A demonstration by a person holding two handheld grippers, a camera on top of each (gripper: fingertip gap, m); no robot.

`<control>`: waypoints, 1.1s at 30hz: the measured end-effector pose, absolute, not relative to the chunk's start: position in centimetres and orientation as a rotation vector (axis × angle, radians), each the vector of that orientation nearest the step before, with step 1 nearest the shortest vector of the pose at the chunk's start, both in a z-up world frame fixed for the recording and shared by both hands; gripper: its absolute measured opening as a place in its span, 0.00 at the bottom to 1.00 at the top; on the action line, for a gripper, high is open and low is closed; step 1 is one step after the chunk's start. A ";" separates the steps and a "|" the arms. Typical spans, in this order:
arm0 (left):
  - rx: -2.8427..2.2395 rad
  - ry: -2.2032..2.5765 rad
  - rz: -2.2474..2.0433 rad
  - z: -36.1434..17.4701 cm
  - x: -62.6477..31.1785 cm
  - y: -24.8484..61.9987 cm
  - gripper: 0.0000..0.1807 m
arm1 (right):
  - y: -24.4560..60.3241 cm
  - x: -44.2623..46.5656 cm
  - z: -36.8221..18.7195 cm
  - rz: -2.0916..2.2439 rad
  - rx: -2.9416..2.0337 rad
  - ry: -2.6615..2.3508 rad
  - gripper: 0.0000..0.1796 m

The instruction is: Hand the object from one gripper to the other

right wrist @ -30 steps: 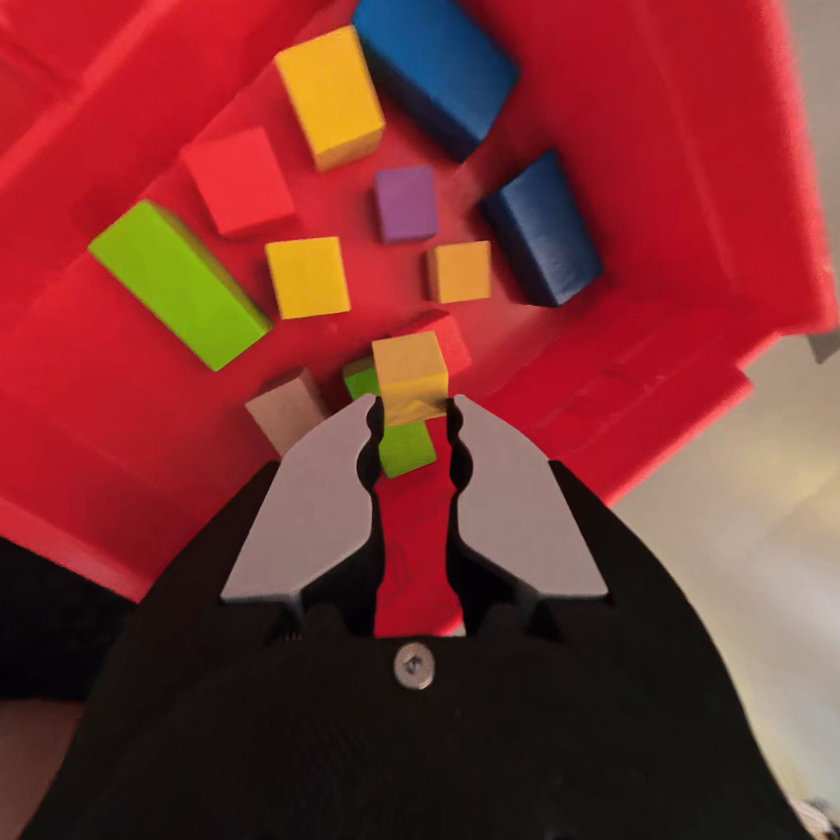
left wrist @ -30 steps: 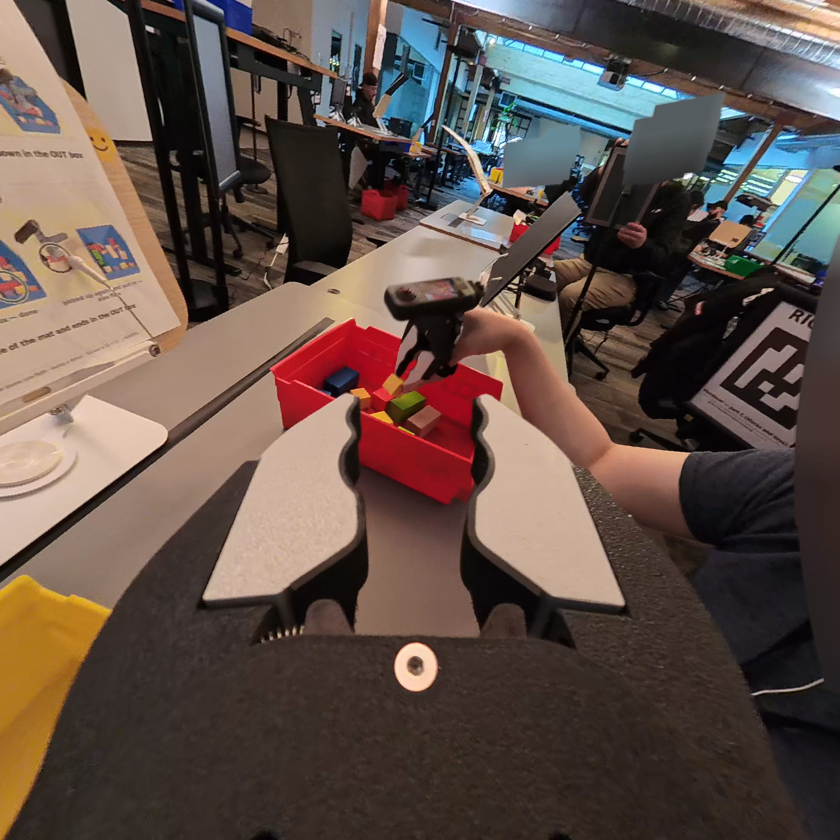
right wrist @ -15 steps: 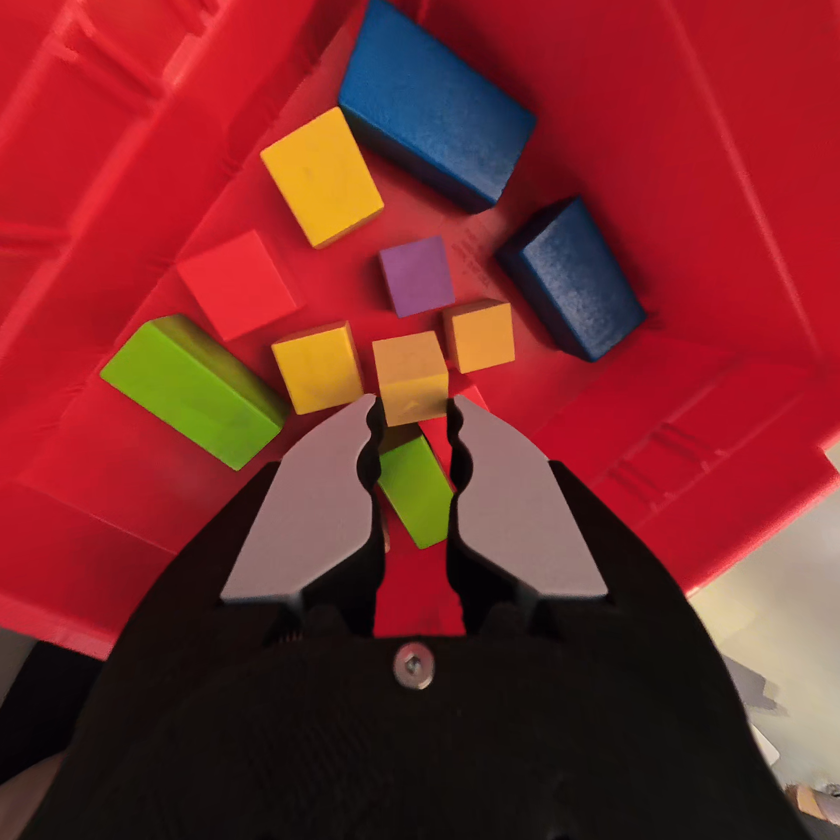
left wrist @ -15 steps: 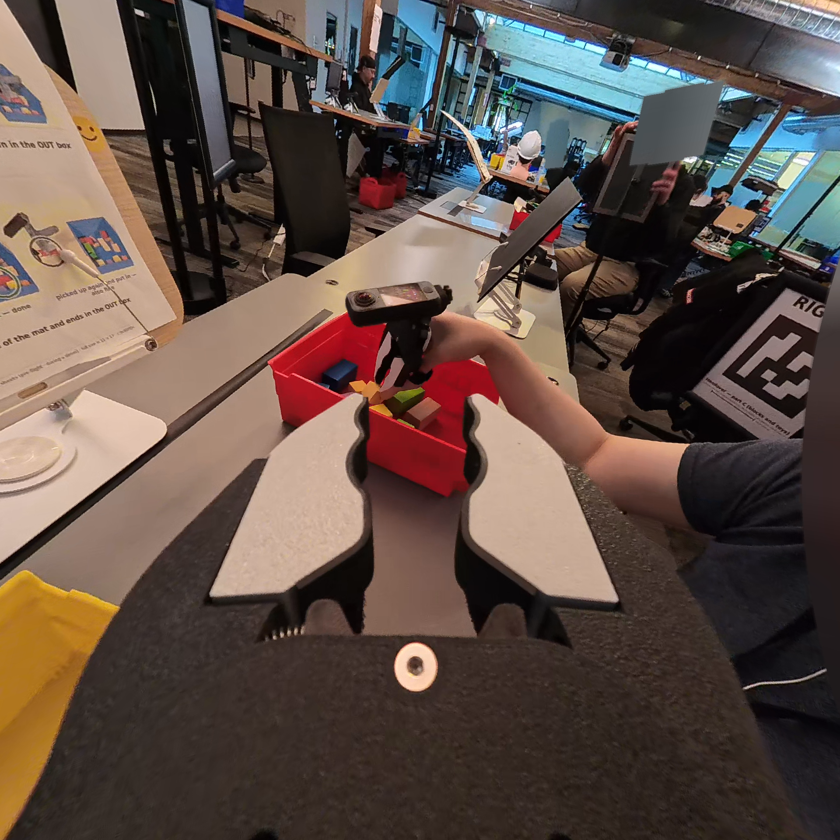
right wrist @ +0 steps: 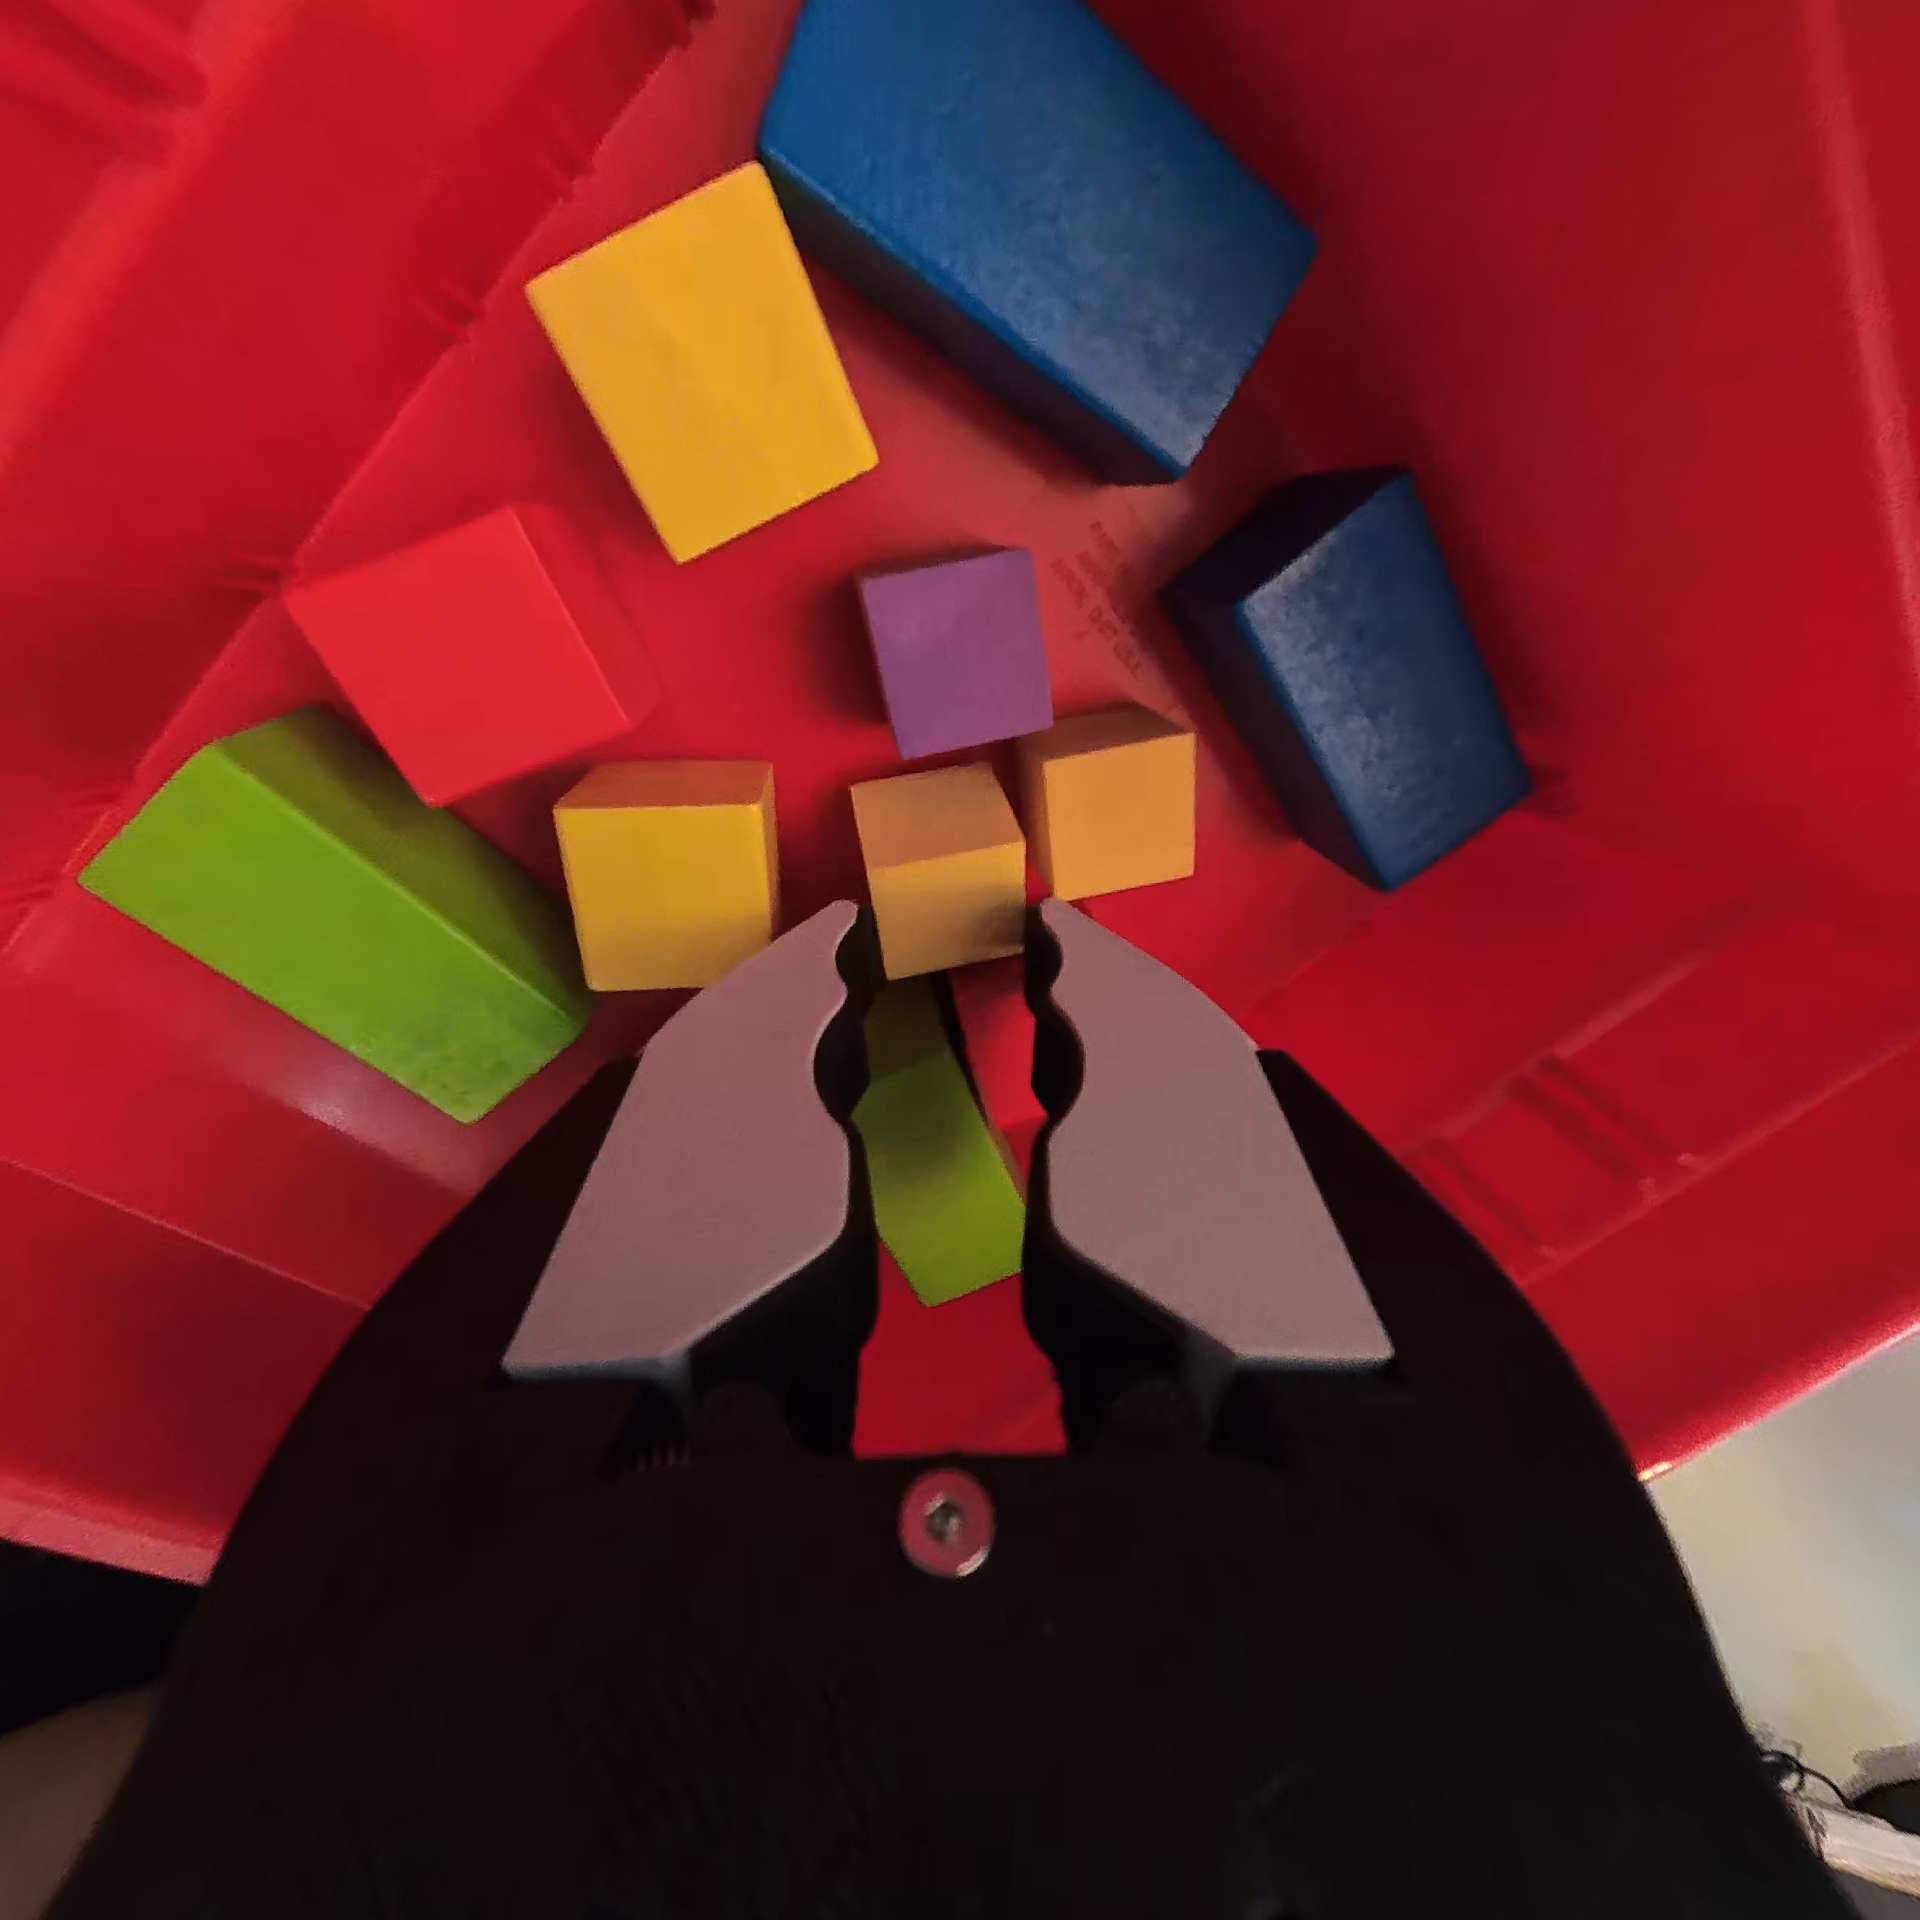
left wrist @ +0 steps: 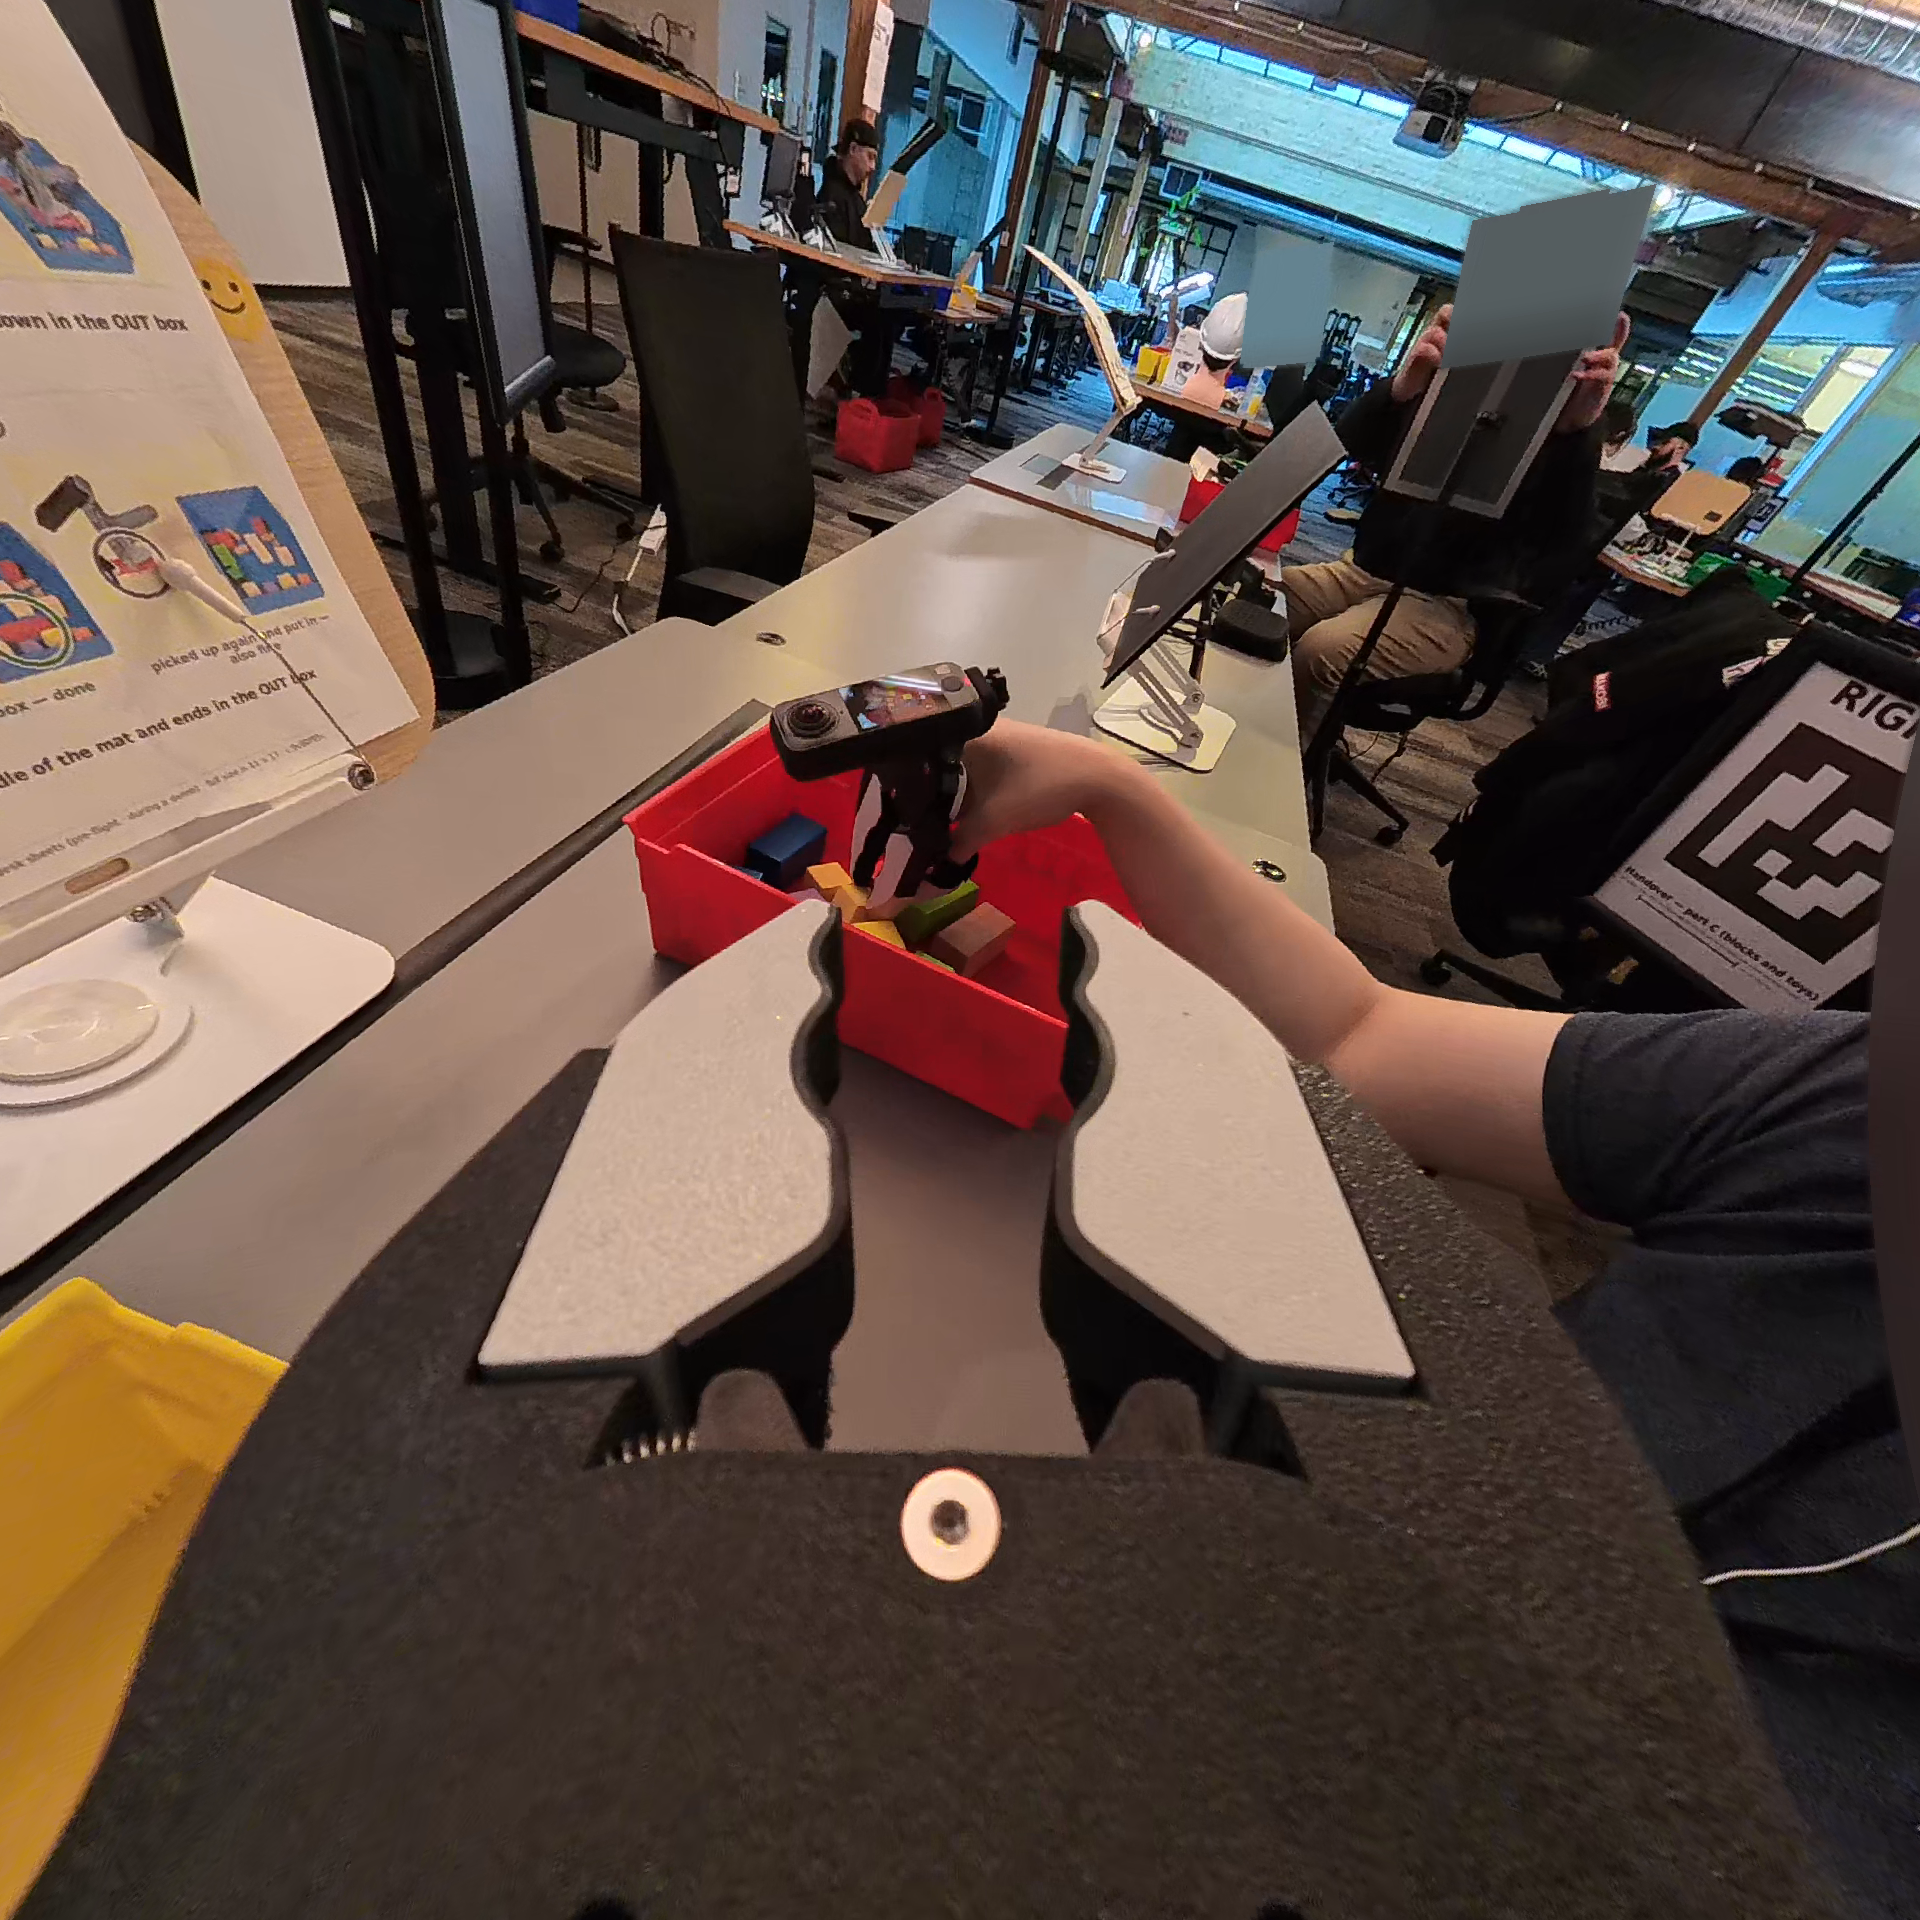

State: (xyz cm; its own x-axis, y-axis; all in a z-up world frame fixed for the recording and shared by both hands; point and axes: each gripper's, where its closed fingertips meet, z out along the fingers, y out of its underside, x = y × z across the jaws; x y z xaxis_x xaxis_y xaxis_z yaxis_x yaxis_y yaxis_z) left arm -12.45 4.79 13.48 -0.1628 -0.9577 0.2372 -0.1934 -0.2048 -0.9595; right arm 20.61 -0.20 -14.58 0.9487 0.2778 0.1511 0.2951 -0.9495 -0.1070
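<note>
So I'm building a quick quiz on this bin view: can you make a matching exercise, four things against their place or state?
Things:
1. purple cube
2. orange cube
3. left tongs
4. yellow bin

Places or states:
A. open and empty, short of the red bin
B. at the table's near left corner
C. on the red bin's floor, beyond the orange cubes
D. between the tips of the right tongs

Pairs: 1-C, 2-D, 3-A, 4-B
</note>
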 end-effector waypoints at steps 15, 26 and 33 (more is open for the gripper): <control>-1.394 1.242 -1.398 13.7 -15.0 8.9 0.32 | -0.5 20.6 -8.5 -0.207 -2.748 -0.419 0.17; -2.011 1.382 -0.594 -1.0 -20.6 19.7 0.25 | -0.6 17.9 -3.2 -0.265 -2.533 -0.528 0.17; -2.278 1.491 -0.393 -7.2 -23.0 20.2 0.19 | -0.7 18.1 -5.2 -0.291 -2.613 -0.577 0.17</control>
State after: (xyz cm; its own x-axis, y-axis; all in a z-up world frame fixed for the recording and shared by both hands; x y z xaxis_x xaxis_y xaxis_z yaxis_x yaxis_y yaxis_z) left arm -23.03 20.23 -7.17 0.3949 -0.9185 0.0210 -0.8096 -0.3587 -0.4646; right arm 18.14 -0.70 -5.21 0.8904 0.3487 0.2924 0.4426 -0.8132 -0.3780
